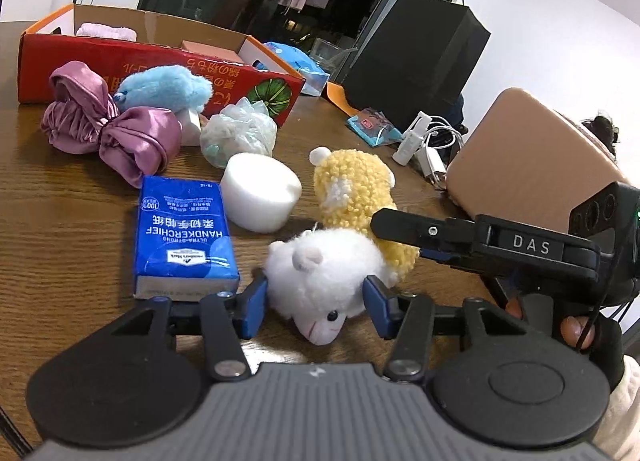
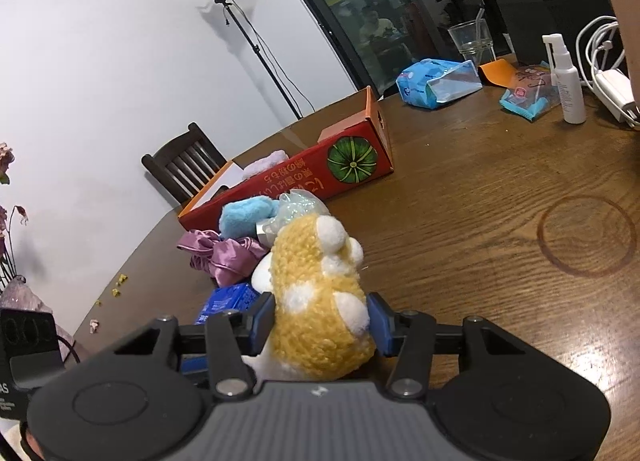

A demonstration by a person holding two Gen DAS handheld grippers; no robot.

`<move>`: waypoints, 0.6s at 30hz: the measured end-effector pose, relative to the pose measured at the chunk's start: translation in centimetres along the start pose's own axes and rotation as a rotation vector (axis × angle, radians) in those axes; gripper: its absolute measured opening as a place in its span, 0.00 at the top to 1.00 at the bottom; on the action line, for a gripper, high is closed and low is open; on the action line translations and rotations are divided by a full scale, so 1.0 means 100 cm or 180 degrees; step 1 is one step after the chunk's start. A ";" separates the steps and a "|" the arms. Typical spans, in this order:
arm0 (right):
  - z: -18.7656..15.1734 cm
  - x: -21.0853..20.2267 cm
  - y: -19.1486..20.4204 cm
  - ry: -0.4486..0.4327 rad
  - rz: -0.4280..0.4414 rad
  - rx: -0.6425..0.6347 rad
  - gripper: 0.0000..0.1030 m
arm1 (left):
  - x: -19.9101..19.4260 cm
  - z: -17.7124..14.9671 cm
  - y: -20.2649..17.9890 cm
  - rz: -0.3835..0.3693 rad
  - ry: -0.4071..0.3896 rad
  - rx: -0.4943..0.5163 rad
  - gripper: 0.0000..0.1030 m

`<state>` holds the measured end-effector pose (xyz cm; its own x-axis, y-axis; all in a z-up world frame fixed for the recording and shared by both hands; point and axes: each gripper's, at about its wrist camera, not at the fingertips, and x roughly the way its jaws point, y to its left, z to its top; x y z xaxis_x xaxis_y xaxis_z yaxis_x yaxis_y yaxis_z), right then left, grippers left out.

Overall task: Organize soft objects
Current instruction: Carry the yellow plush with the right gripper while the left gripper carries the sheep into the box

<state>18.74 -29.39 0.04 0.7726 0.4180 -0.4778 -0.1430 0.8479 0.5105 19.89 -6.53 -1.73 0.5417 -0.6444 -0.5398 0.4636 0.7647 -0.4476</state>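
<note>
Clearly, the left gripper (image 1: pixel 316 303) has its blue-padded jaws set about halfway apart, one on each side of a fluffy white plush lamb (image 1: pixel 322 281) lying on the brown wooden table (image 1: pixel 60 221); the pads touch its fur and dent it slightly. The lamb's head points back toward the camera, between the fingers. Just beside it, the right gripper (image 2: pixel 320 327) clasps a curly yellow plush animal with white spots (image 2: pixel 320 301) at a similar middling width, the pads pressed into its sides. In the left view this yellow toy (image 1: pixel 352 189) touches the lamb's back.

Near the jaws lie a blue handkerchief tissue pack (image 1: pixel 184 233), a white foam cylinder (image 1: pixel 260 191), a purple satin bonnet (image 1: pixel 108 125), a pale blue plush toy (image 1: pixel 164 89) and a crumpled translucent bag (image 1: pixel 238 131). Behind them stands an open red cardboard box (image 1: pixel 160 69).

The yellow toy's lower body is hidden behind the right gripper's frame, and its face cannot be made out.
</note>
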 end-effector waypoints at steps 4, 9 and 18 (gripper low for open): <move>-0.001 -0.001 0.003 0.0007 -0.0030 -0.0014 0.53 | -0.001 -0.001 0.000 -0.0028 -0.0012 0.0010 0.52; 0.002 -0.011 0.001 -0.0077 0.0047 0.0019 0.54 | -0.013 0.010 -0.012 -0.0091 -0.0172 0.0022 0.54; 0.099 0.010 0.039 -0.0556 0.0179 -0.0307 0.54 | -0.010 0.137 0.008 -0.0076 -0.0622 0.0079 0.54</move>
<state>25.05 -28.94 8.62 0.8560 0.4098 -0.3150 -0.2411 0.8556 0.4580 29.32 -5.35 8.16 0.6551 -0.6534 -0.3794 0.4937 0.7503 -0.4396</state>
